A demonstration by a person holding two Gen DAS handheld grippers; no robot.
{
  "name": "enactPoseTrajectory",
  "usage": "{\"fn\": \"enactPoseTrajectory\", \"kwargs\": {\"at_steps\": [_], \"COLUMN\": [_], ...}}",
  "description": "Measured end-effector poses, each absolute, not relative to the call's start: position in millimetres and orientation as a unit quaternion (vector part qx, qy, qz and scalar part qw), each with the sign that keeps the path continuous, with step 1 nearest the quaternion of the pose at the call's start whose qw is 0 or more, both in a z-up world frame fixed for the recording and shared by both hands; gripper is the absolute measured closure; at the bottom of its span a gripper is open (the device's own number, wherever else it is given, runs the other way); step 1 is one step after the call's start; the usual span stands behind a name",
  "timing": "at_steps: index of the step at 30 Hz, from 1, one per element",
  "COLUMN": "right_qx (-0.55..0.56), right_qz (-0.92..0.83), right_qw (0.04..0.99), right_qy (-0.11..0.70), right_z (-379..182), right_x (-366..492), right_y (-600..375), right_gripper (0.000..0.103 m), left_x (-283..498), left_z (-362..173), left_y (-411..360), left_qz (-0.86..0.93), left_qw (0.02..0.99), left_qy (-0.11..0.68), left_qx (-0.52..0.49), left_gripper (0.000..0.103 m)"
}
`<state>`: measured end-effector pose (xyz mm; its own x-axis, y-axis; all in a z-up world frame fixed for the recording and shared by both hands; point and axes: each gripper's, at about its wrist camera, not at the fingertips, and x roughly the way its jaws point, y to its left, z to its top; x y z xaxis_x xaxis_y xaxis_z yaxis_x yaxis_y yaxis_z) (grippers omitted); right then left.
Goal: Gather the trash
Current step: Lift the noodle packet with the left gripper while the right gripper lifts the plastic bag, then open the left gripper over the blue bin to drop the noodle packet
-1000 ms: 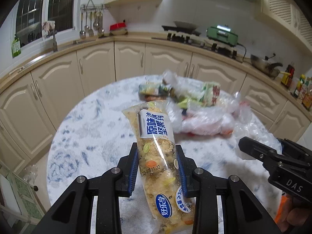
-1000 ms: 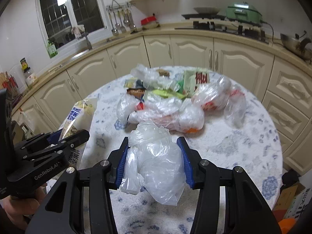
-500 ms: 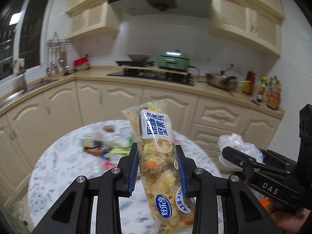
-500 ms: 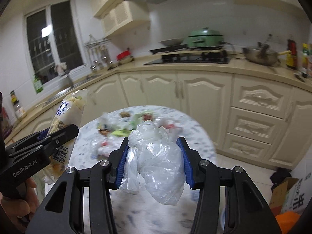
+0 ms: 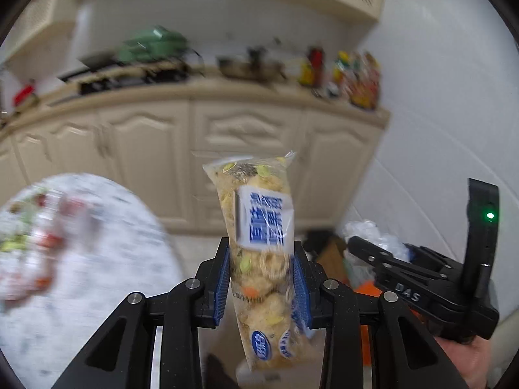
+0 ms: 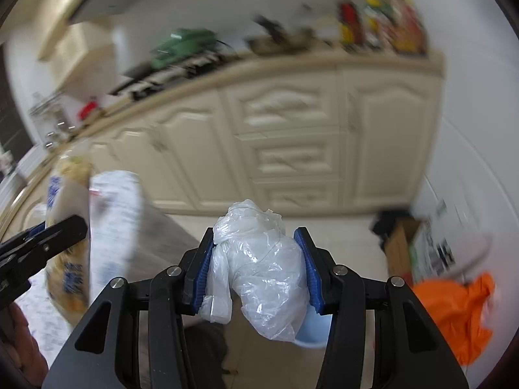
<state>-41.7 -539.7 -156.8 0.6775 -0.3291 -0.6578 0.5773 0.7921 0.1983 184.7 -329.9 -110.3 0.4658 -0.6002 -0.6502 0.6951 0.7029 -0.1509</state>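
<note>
L gripper (image 5: 261, 287) is clamped on a snack pack (image 5: 259, 243): both blue pads press its sides, w/ the pack standing about upright between them, its top sticking up past the fingertips and its bottom end hanging below the jaws. The pack is clear plastic w/ a white-and-blue label and blue ovals near the bottom.

R gripper (image 6: 256, 272) is clamped on a crumpled clear plastic bag (image 6: 259, 269); the wad bulges above and sags below the pads, which squeeze it from both sides. Under it shows a pale blue rim, too cut off to tell what it is.

In the L view the R gripper sits just to the right, lower, w/ a green light lit on its body and a hand under it at the frame edge. In the R view the L gripper w/ its pack is at the far left, blurred.

To the left in both views is the round table (image 5: 107, 259), white w/ blue pattern; a smeared heap of trash (image 5: 35, 227) lies on its far-left part, well apart from both grippers. On the floor to the right: something orange (image 6: 454, 311), crumpled, and past it a cardboard box (image 6: 402, 243) by the wall.

Further back are cream cabinets (image 6: 292, 149) under a counter (image 5: 207, 86). On it: a green appliance (image 5: 149, 45), a pan (image 5: 249, 64) and a row of bottles (image 5: 343, 74) at the right end. All background is motion-blurred.
</note>
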Motion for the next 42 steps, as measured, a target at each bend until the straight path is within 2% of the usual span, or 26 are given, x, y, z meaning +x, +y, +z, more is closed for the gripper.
{"fn": "enactPoseTrajectory", "kwargs": {"at_steps": [9,17,20,21,22,24,25,27,29,30,32,42], "right_qx": [0.282,0.332,0.343,0.347,0.353,0.367,0.371,0.375,0.373,0.372,0.369,0.343], "right_qz": [-0.291,-0.293,-0.298,-0.3,-0.301,-0.306,-0.308,-0.313,-0.32,-0.322,-0.327,-0.334], "right_qw": [0.829,0.788,0.781,0.779,0.776,0.771,0.77,0.768,0.767,0.768,0.766,0.797], "right_qy": [0.386,0.427,0.429,0.428,0.426,0.421,0.418,0.415,0.413,0.411,0.413,0.368], "right_z": [-272,-348,-361,-364,-367,-371,-371,-371,-369,-367,-363,-297], "right_x": [-64,-50,-47,-47,-47,-49,-51,-53,-56,-57,-60,-72], "right_y": [-621,-665,-675,-678,-680,-687,-689,-691,-692,-691,-689,-656], "right_gripper": [0.054,0.054,0.052,0.047,0.035,0.02,0.016,0.009,0.0,0.0,0.0,0.0], "left_x": [256,308,330,338,340,343,343,345,342,334,332,280], "left_z": [-229,-300,-317,-321,-322,-321,-319,-313,-306,-300,-289,-211], "left_y": [-439,-509,-528,-533,-533,-538,-540,-542,-543,-538,-534,-483], "left_qz": [-0.402,-0.396,-0.393,-0.39,-0.386,-0.382,-0.381,-0.376,-0.367,-0.362,-0.352,-0.356], "left_qw": [0.775,0.733,0.719,0.719,0.719,0.72,0.721,0.731,0.745,0.75,0.761,0.802], "left_qy": [0.474,0.537,0.557,0.559,0.561,0.562,0.561,0.55,0.536,0.532,0.521,0.46], "left_qx": [0.111,0.131,0.135,0.136,0.137,0.14,0.141,0.147,0.154,0.156,0.158,0.132], "left_gripper": [0.072,0.072,0.071,0.07,0.069,0.065,0.062,0.042,0.032,0.027,0.024,0.023]}}
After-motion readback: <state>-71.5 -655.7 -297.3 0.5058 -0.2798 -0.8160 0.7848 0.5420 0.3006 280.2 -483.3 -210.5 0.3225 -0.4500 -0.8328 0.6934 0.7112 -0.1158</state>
